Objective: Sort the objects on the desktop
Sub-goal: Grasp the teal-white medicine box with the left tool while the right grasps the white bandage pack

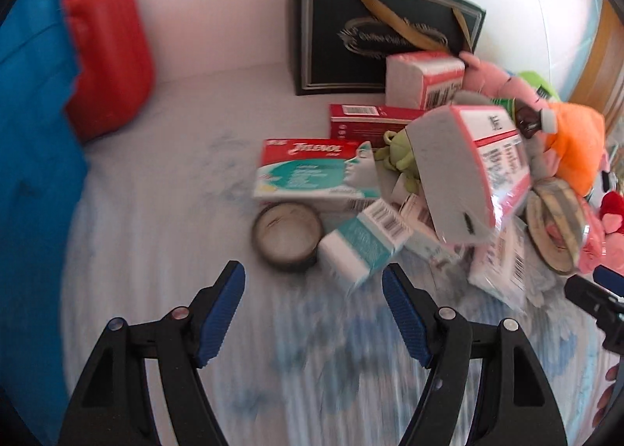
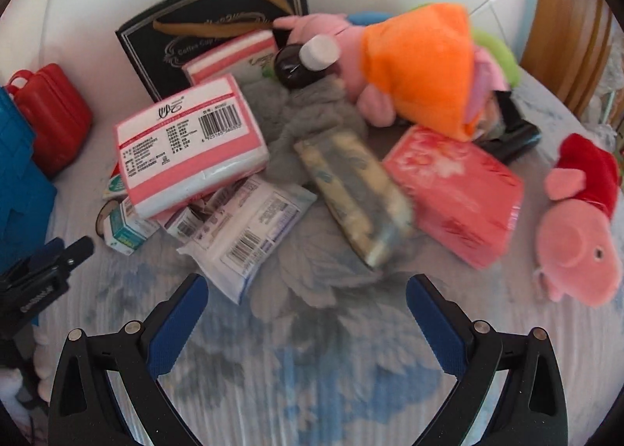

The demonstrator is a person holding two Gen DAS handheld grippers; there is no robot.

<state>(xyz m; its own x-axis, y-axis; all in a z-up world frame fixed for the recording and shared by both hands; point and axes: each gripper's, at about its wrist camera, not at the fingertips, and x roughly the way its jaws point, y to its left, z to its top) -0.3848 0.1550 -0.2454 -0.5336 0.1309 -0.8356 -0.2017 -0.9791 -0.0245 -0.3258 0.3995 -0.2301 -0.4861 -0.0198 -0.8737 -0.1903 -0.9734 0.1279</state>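
Observation:
A pile of objects lies on a blue-flowered cloth (image 1: 163,251). My left gripper (image 1: 314,280) is open and empty, just short of a small teal-and-white box (image 1: 364,247) and a round tin (image 1: 286,233). Behind them lie a red Tylenol box (image 1: 316,173) and a pink-and-white tissue pack (image 1: 472,169). My right gripper (image 2: 308,292) is open and empty, in front of a patterned pouch (image 2: 357,192), a white wipes pack (image 2: 249,235) and a pink tissue pack (image 2: 456,192). The same pink-and-white tissue pack (image 2: 191,146) lies left of them.
A blue bin (image 1: 31,173) and a red case (image 1: 109,60) stand at the left. A black gift box (image 1: 374,29) leans on the white wall. Plush toys, one with an orange body (image 2: 421,68) and a pink pig (image 2: 577,227), lie at the right, beside a brown bottle (image 2: 300,64).

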